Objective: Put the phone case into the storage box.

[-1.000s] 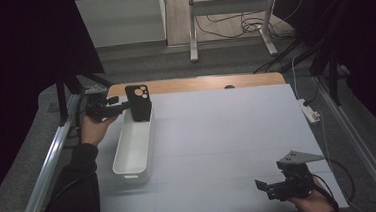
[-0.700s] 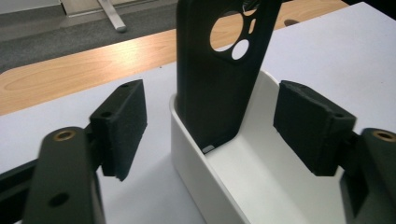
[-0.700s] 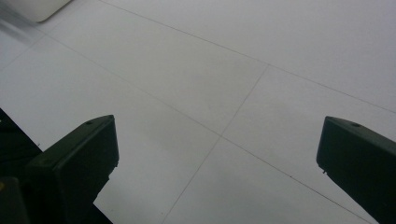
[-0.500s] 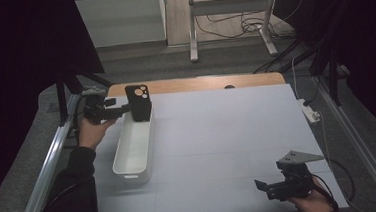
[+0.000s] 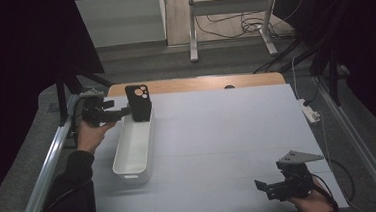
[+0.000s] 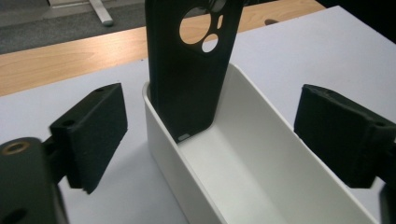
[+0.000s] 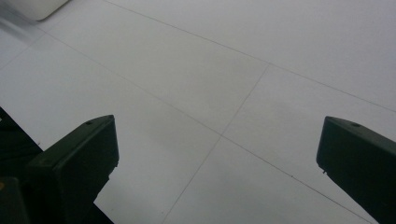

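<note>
The black phone case point(image 6: 189, 70) stands nearly upright in the far end of the white bin point(image 5: 134, 147), its lower edge on the bin floor, leaning on the end wall, long axis up. The left tool point(image 6: 208, 140) sits just short of it, level, jaws spread and just been opening, pads clear on either side, nothing pinched. The right tool point(image 5: 281, 184) is well apart at the near right of the tabletop point(image 5: 227, 128), jaws spread, empty

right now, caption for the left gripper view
Open left gripper facing a black phone case standing upright in a white tray.
</note>
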`<state>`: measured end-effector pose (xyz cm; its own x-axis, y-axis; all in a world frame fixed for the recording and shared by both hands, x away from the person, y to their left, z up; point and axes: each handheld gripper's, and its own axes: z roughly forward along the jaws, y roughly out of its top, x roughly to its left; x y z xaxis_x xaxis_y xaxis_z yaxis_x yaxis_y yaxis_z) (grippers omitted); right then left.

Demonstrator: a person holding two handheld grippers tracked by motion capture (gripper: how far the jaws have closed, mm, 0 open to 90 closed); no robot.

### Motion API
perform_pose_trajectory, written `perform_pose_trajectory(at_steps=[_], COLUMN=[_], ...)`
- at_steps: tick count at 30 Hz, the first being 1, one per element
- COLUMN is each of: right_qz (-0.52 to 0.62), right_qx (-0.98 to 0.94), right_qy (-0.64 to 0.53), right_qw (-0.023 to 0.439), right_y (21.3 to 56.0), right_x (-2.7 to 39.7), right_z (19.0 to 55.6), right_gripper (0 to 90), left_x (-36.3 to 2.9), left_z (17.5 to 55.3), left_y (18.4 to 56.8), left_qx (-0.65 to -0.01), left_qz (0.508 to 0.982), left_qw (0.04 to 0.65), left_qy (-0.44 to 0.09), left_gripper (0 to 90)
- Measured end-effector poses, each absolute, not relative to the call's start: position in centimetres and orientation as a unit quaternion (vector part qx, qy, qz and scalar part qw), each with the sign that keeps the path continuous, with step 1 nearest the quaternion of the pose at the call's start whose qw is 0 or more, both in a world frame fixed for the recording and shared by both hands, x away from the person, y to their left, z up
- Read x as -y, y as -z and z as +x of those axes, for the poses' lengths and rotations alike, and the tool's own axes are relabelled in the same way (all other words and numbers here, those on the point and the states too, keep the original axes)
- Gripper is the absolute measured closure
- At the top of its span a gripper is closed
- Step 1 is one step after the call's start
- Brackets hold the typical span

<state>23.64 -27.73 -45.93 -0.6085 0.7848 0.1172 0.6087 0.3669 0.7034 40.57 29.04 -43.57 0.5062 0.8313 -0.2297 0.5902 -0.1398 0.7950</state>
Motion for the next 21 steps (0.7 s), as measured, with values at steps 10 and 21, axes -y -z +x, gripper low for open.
perform_pose_trajectory(at_steps=[10,21], right_qz=[0.425,0.424], right_qx=[-0.818,-0.817], right_qy=[-0.368,-0.371], right_qw=[0.12,0.122], right_y=[45.9,45.9], right_x=[27.7,27.8], right_z=[23.6,23.6], right_gripper=[0.0,0.0], left_x=[-28.6,-28.4], left_z=[39.0,37.5], left_y=[42.9,43.1], left_qx=[-0.468,-0.464], left_qz=[0.752,0.749], left_qw=[0.44,0.45], left_qy=[-0.147,-0.144], left_gripper=[4.1,1.7])
